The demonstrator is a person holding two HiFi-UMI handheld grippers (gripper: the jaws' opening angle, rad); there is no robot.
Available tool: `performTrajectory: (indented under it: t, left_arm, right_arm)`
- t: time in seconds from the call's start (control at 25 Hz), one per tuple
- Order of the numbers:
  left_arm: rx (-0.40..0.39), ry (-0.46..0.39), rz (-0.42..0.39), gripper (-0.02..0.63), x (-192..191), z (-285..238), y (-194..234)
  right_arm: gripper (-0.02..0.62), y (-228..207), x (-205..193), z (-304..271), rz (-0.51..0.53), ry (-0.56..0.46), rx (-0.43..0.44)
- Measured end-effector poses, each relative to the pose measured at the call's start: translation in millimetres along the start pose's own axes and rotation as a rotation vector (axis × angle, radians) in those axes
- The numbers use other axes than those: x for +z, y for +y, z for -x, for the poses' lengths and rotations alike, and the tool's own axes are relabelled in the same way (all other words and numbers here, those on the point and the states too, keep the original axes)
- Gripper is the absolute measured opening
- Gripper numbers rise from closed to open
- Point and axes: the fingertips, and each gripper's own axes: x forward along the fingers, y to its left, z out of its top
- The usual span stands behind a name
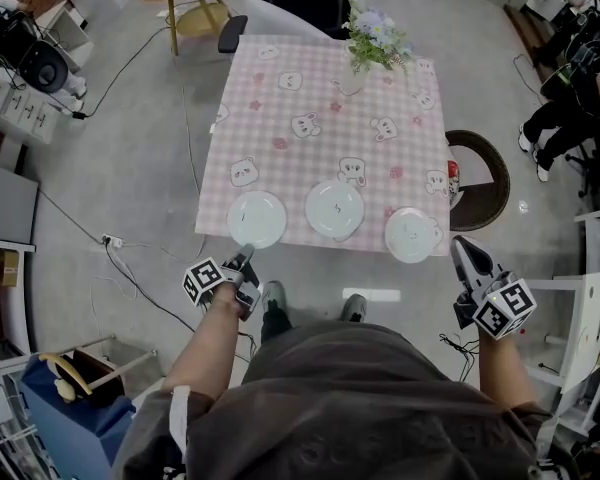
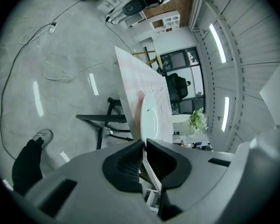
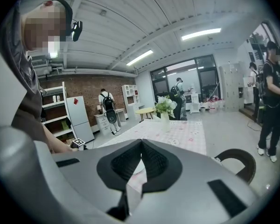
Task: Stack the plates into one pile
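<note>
My left gripper [image 1: 243, 258] pinches the near rim of the left plate [image 1: 257, 218]. In the left gripper view I see the pads almost together, with the thin white edge of that plate running into the gap between them. That gripper is rolled over, so the table [image 1: 310, 78] stands on end in that view.

From the head view, three white plates lie in a row along the near edge of the pink checked cloth, none stacked yet. Taken from the table's centre, the left plate is at 7 o'clock, the middle plate [image 1: 334, 209] at 6 o'clock and the right plate [image 1: 413, 234] at 5 o'clock. Each lies apart from its neighbour.

My right gripper [image 1: 467, 253] hangs off the table's near right corner, at about 4 o'clock, just beside the right plate but not touching it. Its jaws are pressed together with nothing between them.

A vase of flowers [image 1: 375, 43] stands near the far edge, at 1 o'clock.
</note>
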Motion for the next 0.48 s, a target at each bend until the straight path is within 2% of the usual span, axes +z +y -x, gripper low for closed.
performTrajectory:
  t: [0.48]
  left_arm:
    - [-0.153,-0.022,-0.063,0.014,1.6,8.6,-28.9]
  right_arm:
    - [-0.008,5.4,-2.5,-5.5,0.013,0.01,0.017]
